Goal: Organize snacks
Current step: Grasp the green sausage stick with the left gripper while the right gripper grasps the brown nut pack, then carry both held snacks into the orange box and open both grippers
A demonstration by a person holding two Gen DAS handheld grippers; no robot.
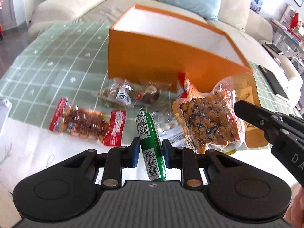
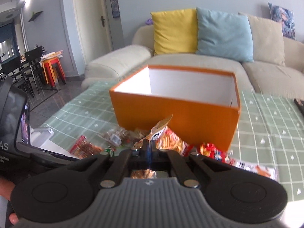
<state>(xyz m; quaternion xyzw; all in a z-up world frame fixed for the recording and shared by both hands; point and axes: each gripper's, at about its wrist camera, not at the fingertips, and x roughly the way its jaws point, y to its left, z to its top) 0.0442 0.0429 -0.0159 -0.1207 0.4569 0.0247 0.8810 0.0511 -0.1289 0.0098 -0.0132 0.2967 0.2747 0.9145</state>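
Now both grippers carry snacks: the left gripper [image 1: 151,153] pinches a green plastic-wrapped sausage stick [image 1: 151,144], while the right gripper [image 2: 147,148] is pressed tight on the edge of a clear vacuum pouch of brown dried meat [image 1: 208,122]. Each load should probably rise above the rim of the open orange cardboard box [image 2: 176,112] before release, since the pouch dangles loosely.

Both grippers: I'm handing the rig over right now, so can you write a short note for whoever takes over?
Left gripper: pads on either side of the green sausage stick; a firm grip cannot be told.
Right gripper: shut on the clear-and-orange snack packet, lifted in front of the orange box.
Box: what shows of its inside is bare white.
Waiting on the green checked cloth: the red spicy strip pack, a clear pack by the box wall, other packets near the box.
Done: nothing seen boxed.
Left: drop both items in, then the rest.
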